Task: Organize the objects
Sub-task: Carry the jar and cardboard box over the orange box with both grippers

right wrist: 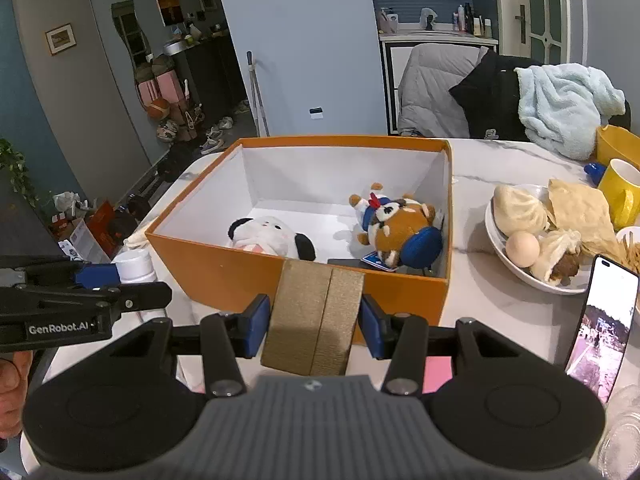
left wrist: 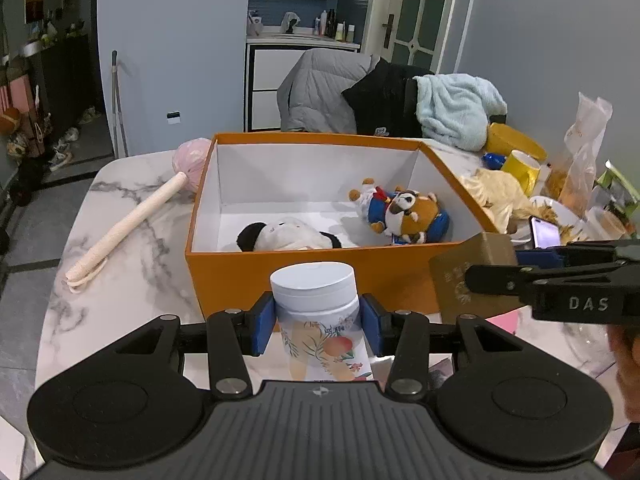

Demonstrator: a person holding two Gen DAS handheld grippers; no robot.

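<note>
While two plush toys (left wrist: pixel 400 212) already lie in the orange box (left wrist: pixel 304 268), a white-lidded jar (left wrist: pixel 316 312) is clamped by the left gripper (left wrist: pixel 316 332) and a gold packet (right wrist: pixel 316 320) by the right gripper (right wrist: pixel 312 326), both held just before the box, not yet placed.

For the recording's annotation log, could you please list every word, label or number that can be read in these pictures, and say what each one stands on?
"DAS": on the black arm of the right tongs, cut off by the frame edge.
"GenRobot.AI": on the black arm of the left tongs.
White-lidded floral plastic jar: label print too small to read.
Flat gold cardboard box: embossed characters, illegible.
Black jacket: white logo, blurred.
</note>
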